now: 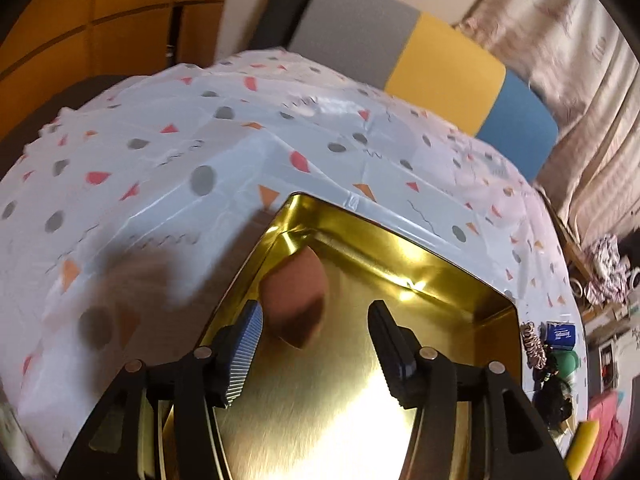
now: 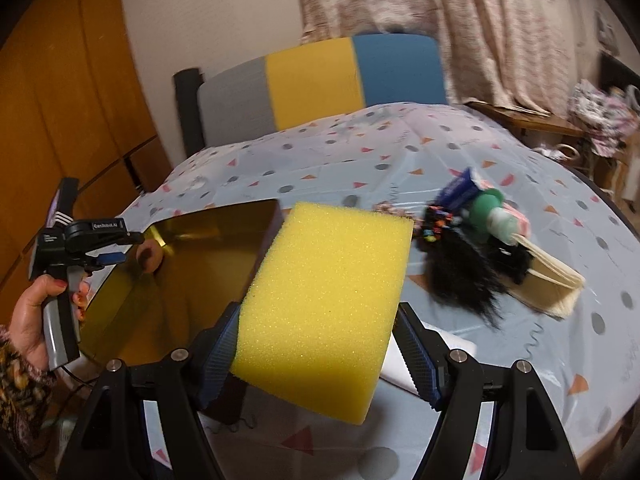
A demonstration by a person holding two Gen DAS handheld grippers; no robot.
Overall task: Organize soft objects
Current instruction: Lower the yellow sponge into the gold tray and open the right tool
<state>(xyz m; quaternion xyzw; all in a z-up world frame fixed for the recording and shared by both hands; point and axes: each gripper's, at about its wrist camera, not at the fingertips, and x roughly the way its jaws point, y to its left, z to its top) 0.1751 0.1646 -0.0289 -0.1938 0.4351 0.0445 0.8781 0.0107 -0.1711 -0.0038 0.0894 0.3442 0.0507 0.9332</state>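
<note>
Right wrist view: the right gripper (image 2: pixel 316 344) clamps a yellow sponge (image 2: pixel 324 304) just beside the gold tin (image 2: pixel 192 248), seemingly to drop it inside. The left gripper (image 1: pixel 316 344) hangs unclenched over the tin, a tan makeup sponge (image 1: pixel 294 300) lying inside.

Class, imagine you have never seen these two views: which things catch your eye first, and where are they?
The bright yellow foam sponge block dominates the right wrist view, clamped in the right gripper. Next comes the shiny gold metal tin, open on the patterned tablecloth, under the open left gripper. A peach teardrop sponge is inside the tin.
</note>
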